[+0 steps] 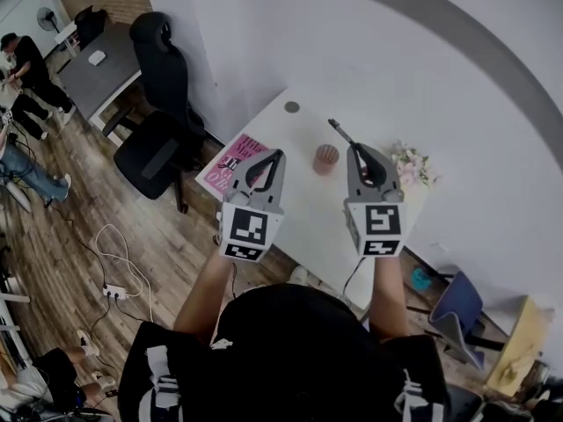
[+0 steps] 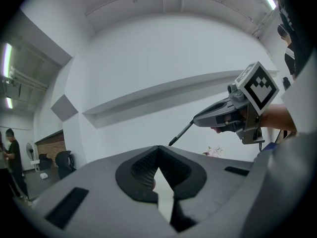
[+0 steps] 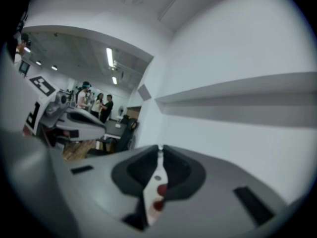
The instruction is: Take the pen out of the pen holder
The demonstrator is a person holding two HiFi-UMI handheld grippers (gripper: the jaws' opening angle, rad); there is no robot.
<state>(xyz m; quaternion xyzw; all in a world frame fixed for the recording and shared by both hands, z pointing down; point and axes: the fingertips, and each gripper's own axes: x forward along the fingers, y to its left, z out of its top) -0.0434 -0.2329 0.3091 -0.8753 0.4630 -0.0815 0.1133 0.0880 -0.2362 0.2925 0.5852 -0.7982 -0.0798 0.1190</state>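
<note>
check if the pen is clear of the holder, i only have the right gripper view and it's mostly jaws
Observer: Yes. In the head view the pen sticks out from the tip of the right gripper, which is shut on it. The pen is up in the air, apart from the pen holder.
Operator: is the holder tipped over
Observer: No, it looks upright on the white table, between the two grippers.
Operator: and the left one
Observer: The left gripper is shut with nothing between its jaws, held near the pink magazine.
</note>
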